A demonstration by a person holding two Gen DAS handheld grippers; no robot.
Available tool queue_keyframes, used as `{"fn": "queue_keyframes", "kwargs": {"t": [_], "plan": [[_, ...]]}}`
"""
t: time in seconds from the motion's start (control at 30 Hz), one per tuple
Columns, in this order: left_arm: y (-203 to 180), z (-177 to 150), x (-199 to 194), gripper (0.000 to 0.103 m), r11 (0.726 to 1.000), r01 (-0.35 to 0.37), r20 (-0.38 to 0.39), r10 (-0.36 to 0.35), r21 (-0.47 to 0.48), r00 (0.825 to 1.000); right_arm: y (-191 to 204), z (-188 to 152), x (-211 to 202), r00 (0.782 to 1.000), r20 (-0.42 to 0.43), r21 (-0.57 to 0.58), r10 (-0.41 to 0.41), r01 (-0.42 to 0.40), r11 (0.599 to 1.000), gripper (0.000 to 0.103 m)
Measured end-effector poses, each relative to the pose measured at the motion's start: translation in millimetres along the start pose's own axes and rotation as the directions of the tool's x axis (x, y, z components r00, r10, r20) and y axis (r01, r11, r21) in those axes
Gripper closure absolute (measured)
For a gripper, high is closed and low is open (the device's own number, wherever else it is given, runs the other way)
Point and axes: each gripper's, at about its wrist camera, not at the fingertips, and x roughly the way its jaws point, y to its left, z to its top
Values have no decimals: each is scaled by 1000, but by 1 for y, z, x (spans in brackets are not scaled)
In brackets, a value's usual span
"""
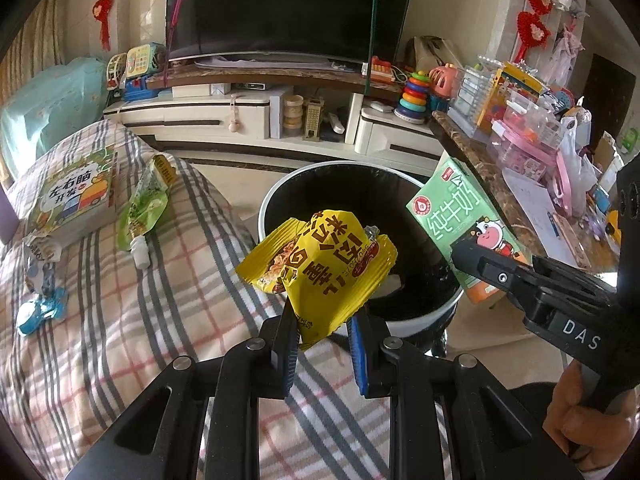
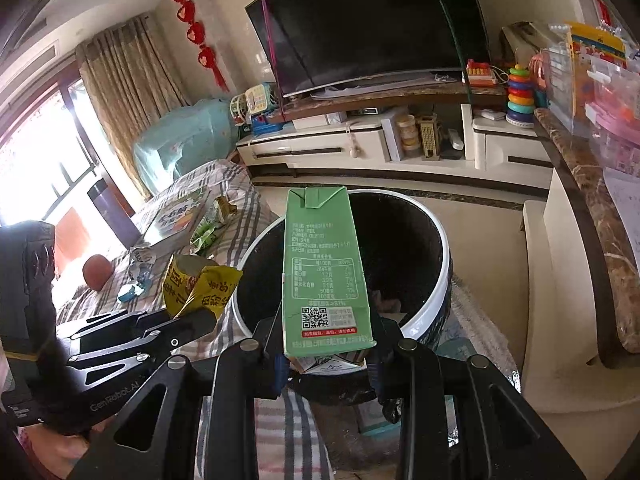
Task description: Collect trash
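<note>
Holding both pieces over the bin (image 1: 276, 196), I'm at the drop: left gripper (image 1: 324, 344) pinches the yellow wrapper (image 1: 320, 264), right gripper (image 2: 328, 364) clamps the milk carton (image 2: 324, 264). Next I'd spread both jaws so they fall inside.

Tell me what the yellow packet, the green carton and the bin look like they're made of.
Yellow packet: thin glossy plastic film, judging by its crinkles and sheen. Green carton: coated paperboard, with sharp folds and a matte print. Bin: smooth white shell, probably plastic, dark inside.
</note>
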Motion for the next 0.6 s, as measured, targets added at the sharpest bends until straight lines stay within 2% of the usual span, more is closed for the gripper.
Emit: {"fn": "queue_keyframes", "kwargs": {"t": [0.6], "plan": [[0,24,33,82,1000,5,-20,-5,7,1000,-16,14,24,999,-50,18,-17,18,1000,72]]}}
